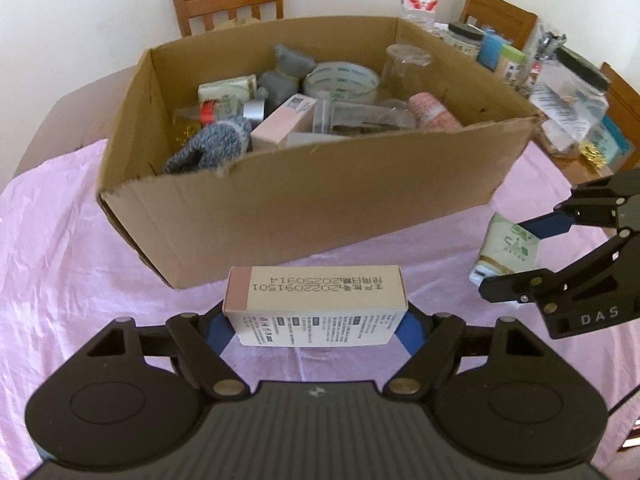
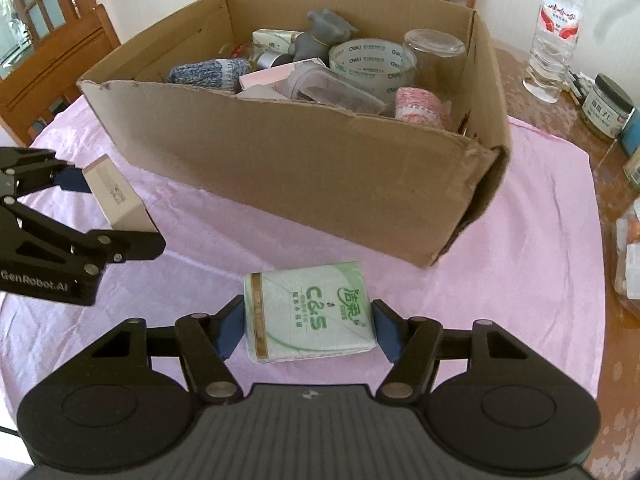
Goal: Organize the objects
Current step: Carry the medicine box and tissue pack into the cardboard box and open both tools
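Pink cloth (image 2: pixel 520 208): left claw (image 1: pixel 316 320) grips white-pink carton (image 1: pixel 316 304).

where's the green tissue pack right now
The green tissue pack is clamped in the right gripper, held above the pink cloth just in front of the cardboard box; in the left wrist view it sits at far right.
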Motion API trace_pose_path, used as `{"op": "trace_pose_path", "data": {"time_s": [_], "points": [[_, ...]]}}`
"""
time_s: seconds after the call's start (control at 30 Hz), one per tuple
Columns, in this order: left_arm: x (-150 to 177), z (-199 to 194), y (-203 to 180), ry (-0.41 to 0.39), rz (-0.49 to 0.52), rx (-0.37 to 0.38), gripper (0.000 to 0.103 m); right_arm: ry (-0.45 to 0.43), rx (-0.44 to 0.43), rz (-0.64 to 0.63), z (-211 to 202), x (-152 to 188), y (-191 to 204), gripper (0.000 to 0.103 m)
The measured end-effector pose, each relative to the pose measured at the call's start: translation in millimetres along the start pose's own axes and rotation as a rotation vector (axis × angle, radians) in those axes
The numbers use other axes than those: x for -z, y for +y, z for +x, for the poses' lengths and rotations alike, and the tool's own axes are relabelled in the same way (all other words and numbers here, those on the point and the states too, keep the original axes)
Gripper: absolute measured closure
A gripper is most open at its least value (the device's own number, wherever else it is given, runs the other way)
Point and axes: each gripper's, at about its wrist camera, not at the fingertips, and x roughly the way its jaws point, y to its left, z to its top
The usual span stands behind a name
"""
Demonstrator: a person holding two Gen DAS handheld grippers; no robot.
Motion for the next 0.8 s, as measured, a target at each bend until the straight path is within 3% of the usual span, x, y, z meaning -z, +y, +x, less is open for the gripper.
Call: {"op": "trace_pose_path", "data": {"time_s": [0.3, 0.53, 0.8], "points": [[-18, -43, 1, 0.008, 0.023, 0.032, 0.024, -0.006, -0.021, -0.101, -46, -5, 7, 0.032], [-46, -72, 6, -0.066, 0.026, 0.022, 0.024, -0.063, -0.046, -0.157, -80, -21, 16, 0.032], [-84, -78, 17, -0.144, 0.016, -0.007, 0.024, -0.158, -0.047, -0.209, -105, -53, 24, 0.032]]}}
